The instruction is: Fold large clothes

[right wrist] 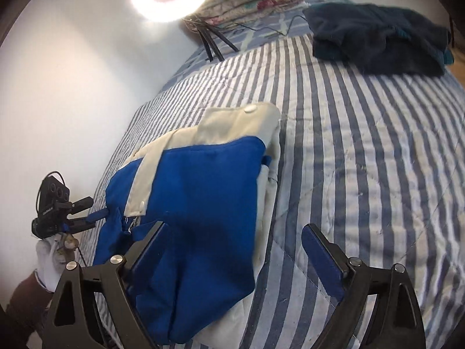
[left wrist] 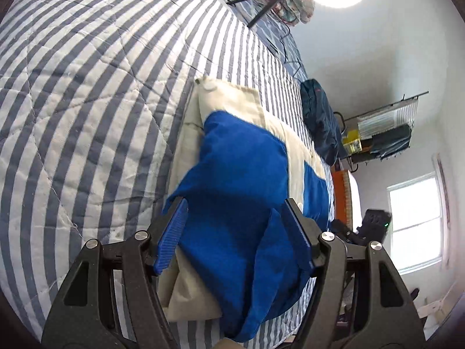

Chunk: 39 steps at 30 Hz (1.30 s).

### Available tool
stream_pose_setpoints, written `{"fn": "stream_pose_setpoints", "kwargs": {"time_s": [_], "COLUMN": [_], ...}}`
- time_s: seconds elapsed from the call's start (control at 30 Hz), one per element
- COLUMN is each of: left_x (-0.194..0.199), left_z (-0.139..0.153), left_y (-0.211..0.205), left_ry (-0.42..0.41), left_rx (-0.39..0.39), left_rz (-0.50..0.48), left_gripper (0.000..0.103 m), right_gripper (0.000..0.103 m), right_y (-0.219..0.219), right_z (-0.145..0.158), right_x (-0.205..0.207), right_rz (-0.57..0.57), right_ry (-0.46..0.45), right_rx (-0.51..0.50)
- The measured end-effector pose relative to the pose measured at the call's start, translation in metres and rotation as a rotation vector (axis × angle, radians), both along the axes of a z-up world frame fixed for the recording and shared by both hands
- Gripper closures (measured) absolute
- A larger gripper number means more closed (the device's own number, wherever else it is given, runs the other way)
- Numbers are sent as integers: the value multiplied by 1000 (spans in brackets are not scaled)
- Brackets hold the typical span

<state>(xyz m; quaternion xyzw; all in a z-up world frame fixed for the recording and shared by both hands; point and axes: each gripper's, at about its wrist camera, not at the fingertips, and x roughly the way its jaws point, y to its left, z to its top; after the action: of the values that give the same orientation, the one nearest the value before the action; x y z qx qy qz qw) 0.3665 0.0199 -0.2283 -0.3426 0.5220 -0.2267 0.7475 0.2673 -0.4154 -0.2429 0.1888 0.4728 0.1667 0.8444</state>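
The right gripper [right wrist: 235,250] hangs with its jaws spread wide over a blue and cream garment [right wrist: 197,203] lying folded on the striped bedspread [right wrist: 363,145]. The left gripper [right wrist: 98,215], in a white-gloved hand [right wrist: 51,257], sits at the garment's far edge. A dark garment [right wrist: 377,37] lies near the pillows.

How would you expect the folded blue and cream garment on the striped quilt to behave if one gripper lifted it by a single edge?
The blue and cream garment would probably droop and unfold, since its layers lie loose and creased. It looks light for its size. It likely grips the striped quilt rather than sliding, both being cloth.
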Motion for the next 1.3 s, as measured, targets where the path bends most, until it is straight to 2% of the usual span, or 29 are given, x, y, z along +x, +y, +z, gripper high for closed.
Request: {"fn": "stream_pose_setpoints", "kwargs": {"time_s": [0.17,0.3,0.37,0.47,0.53,0.6,0.7,0.87,0.93,1.0,1.07,1.17,1.3], "left_x": [5,13,18,23,28,31,31,28,22,20,25,33,42], "left_z": [11,-8,-21,-27,-35,-43,-51,-51,-54,-57,-61,-58,-55], "left_y": [23,30,25,16,15,12,7,9,17,23,26,15,-1], "left_ry": [-39,14,47,48,68,87,75,69,80,92,112,86,74], "left_rx": [-16,-63,-98,-90,-112,-134,-123,-133,-146,-161,-198,-174,-163], "left_rz": [35,55,24,-12,-14,-10,-37,-72,-91,-89,-56,-78,-104], "left_gripper": [35,35,35,35,35,35,35,35,35,35,35,35,35], "right_gripper": [9,9,12,13,14,18,27,29,34,43,51,52,49], "right_y": [-13,-22,-24,-25,-25,-27,-34,-32,-33,-38,-41,-40,-27], "right_z": [-13,-20,-26,-33,-35,-37,-46,-53,-53,-57,-64,-68,-65], "right_x": [0,0,1,3,5,8,14,19,18,13,13,18,29], "right_rz": [-20,-32,-17,14,33,44,53,85,105,129,125,120,137], "right_ry": [-2,-8,19,39,44,47,63,66,77,101,111,109,96], "right_rx": [35,77,107,139,154,181,275,324,355,430,438,485,474]}}
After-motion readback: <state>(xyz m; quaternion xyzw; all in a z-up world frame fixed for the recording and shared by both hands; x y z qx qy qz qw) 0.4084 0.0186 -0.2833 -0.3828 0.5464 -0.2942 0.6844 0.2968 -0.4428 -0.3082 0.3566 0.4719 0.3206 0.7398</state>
